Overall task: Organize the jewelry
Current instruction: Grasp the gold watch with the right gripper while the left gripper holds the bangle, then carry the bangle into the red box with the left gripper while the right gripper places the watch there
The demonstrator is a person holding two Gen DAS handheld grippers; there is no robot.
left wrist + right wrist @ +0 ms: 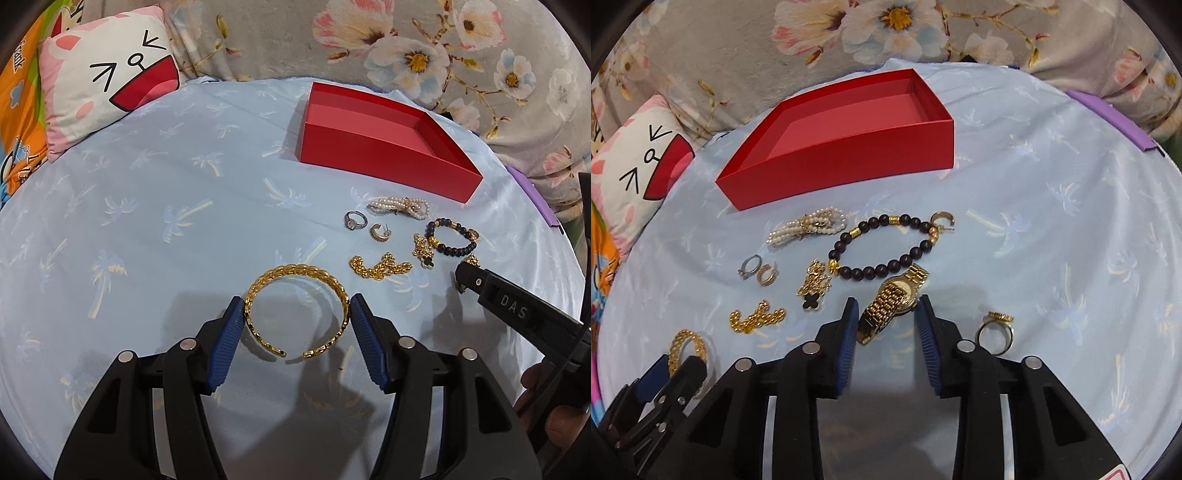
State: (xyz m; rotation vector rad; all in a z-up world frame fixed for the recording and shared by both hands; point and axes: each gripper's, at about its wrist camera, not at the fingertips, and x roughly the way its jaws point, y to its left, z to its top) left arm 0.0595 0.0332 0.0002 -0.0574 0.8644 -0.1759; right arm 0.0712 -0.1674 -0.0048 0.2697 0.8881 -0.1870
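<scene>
A red box (384, 147) stands open on a pale blue cloth (147, 229) printed with palm trees, and every place below is given from it. Far to its left a cartoon-face cushion (107, 77) is seen. In front of the box, toward the camera, a gold cuff bangle (297, 310) is clamped at its two sides by the blue pads of the left gripper (297, 314). Just before the box's near wall lie a pearl piece (809, 225), a silver ring (750, 266), a small gold hoop earring (767, 275), a gold chain (757, 317) and a dark bead bracelet (882, 247). Further forward, a gold watch (892, 301) is found between the pads of the right gripper (886, 314); the pads stand at its sides, and firm contact cannot be told. To the right of that, a gold ring (995, 332) rests on the cloth.
</scene>
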